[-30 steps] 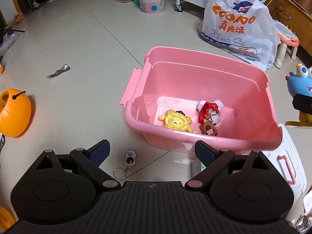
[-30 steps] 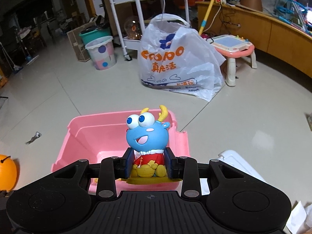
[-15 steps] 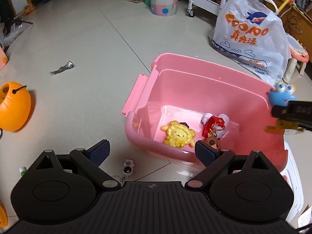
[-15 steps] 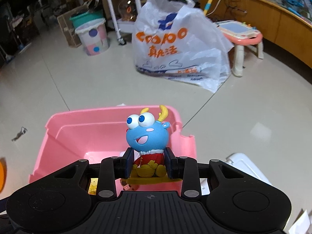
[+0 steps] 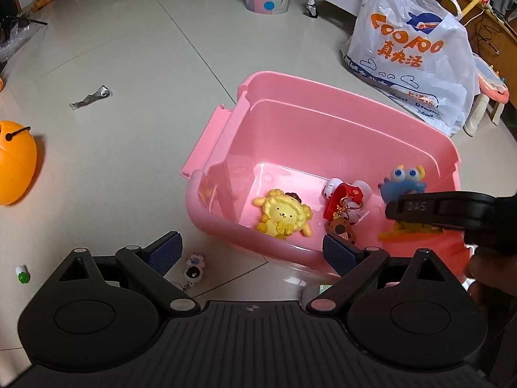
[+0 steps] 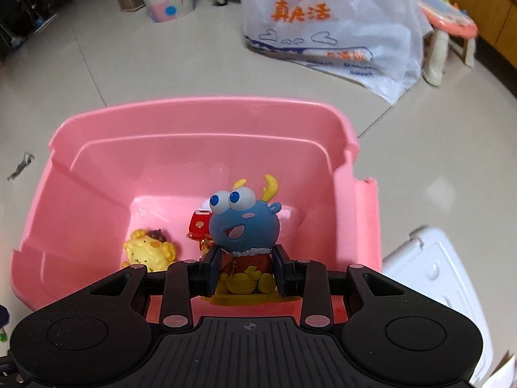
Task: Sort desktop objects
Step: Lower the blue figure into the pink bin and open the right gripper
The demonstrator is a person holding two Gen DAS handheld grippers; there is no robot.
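Tiled floor (image 6: 436, 161) | right claw (image 6: 247, 271) grips dragon toy (image 6: 244, 226) over pink bin (image 6: 194, 106); left claw (image 5: 252, 252) wide | we lower, then release.

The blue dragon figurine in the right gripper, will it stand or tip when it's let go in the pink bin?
The blue dragon figurine looks top-heavy with its big head, so it may tip. Its flat yellow base should help. It looks rigid, unbent in the right gripper.
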